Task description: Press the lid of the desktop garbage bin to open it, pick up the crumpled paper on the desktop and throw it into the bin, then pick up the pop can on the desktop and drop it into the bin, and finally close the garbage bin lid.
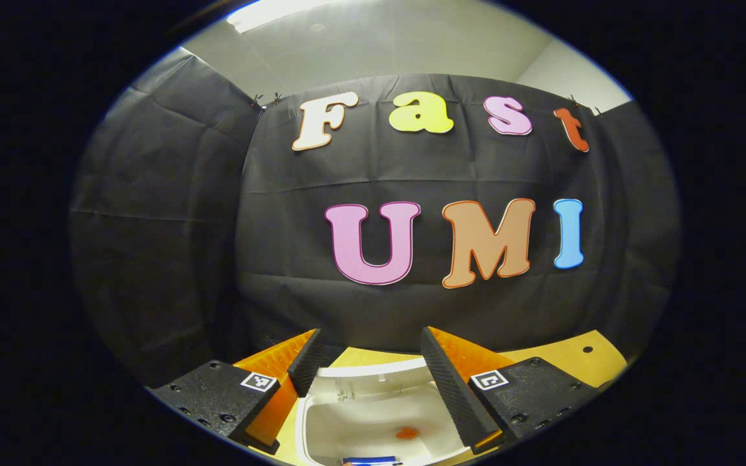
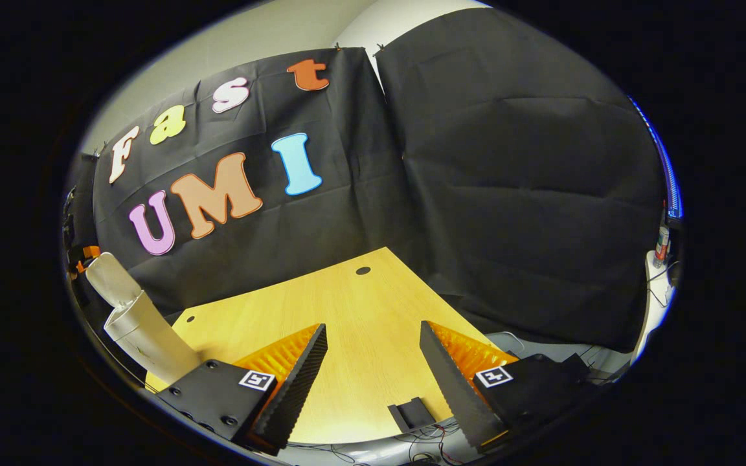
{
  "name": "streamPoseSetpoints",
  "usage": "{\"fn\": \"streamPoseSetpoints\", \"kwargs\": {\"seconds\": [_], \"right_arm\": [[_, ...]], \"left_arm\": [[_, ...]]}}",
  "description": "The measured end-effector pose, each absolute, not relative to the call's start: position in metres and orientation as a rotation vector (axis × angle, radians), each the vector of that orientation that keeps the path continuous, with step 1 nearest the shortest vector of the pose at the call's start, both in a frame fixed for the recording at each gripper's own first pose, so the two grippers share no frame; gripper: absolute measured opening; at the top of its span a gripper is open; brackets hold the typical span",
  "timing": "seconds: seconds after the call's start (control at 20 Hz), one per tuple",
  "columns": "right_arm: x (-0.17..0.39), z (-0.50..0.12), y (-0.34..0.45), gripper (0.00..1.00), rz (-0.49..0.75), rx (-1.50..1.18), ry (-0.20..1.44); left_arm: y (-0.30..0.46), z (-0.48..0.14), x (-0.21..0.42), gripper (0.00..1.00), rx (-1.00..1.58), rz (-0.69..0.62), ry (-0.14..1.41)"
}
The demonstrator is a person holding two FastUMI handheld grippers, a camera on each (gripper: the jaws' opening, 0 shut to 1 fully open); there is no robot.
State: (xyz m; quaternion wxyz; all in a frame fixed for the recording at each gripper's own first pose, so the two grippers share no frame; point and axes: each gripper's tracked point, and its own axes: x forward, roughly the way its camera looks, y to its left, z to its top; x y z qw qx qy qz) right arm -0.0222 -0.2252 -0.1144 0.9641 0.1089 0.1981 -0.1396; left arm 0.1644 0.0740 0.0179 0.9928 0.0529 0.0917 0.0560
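The left gripper (image 1: 370, 388) is being held directly above the open desktop garbage bin (image 1: 321, 421), fingers spread wide with nothing between them. The bin's white interior is being seen from above in the left gripper view, with the raised lid (image 1: 373, 370) standing at its far edge; an orange patch is lying on the bin floor, and a blue-and-white object at the near rim is possibly the pop can (image 1: 373, 461), though too little of it is being shown to tell. The crumpled paper is not being identified with certainty. The right gripper (image 2: 373, 382) is being held apart over the bare wooden desktop (image 2: 360, 310), fingers likewise wide and empty; the bin is being seen at the left edge of the right gripper view, lid up. Judgement: lid closing is probably remaining. Risks being noted: the lid being pushed off-centre so the light bin is tipping or sliding on the smooth desktop; a finger being caught against the rim; the lid being blocked if the can is protruding above the rim.
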Motion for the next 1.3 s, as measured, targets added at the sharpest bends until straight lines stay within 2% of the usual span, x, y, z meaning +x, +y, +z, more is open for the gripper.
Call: {"fn": "streamPoseSetpoints", "kwargs": {"seconds": [0.1,0.25,0.3,0.35,0.4,0.45,0.5,0.6,0.95,1.3], "right_arm": [[-0.02,-0.114,-0.221,0.96,-0.27,0.215,0.406],[-0.02,-0.114,-0.216,0.96,-0.255,0.198,0.411],[-0.02,-0.114,-0.215,0.96,-0.252,0.192,0.416],[-0.022,-0.115,-0.215,0.96,-0.251,0.186,0.421],[-0.022,-0.115,-0.214,0.96,-0.249,0.18,0.427],[-0.022,-0.116,-0.213,0.96,-0.249,0.174,0.432],[-0.023,-0.116,-0.213,0.96,-0.247,0.168,0.439],[-0.024,-0.119,-0.21,0.96,-0.245,0.157,0.452],[-0.024,-0.135,-0.202,0.96,-0.23,0.138,0.494],[-0.025,-0.155,-0.191,0.96,-0.213,0.179,0.538]], "left_arm": [[0.069,0.01,0.151,0.93,0.11,0.109,0.152],[0.062,-0.044,0.133,0.92,0.06,0.103,0.268],[0.062,-0.059,0.126,0.95,0.048,0.109,0.29],[0.063,-0.07,0.121,0.92,0.05,0.118,0.294],[0.062,-0.079,0.118,0.95,0.064,0.122,0.299],[0.06,-0.087,0.114,0.92,0.081,0.12,0.302],[0.059,-0.097,0.111,0.94,0.091,0.124,0.312],[0.061,-0.113,0.106,0.91,0.086,0.14,0.337],[0.059,-0.106,0.103,0.91,0.215,0.147,0.207],[0.065,-0.113,0.105,0.92,0.115,0.226,0.153]]}}
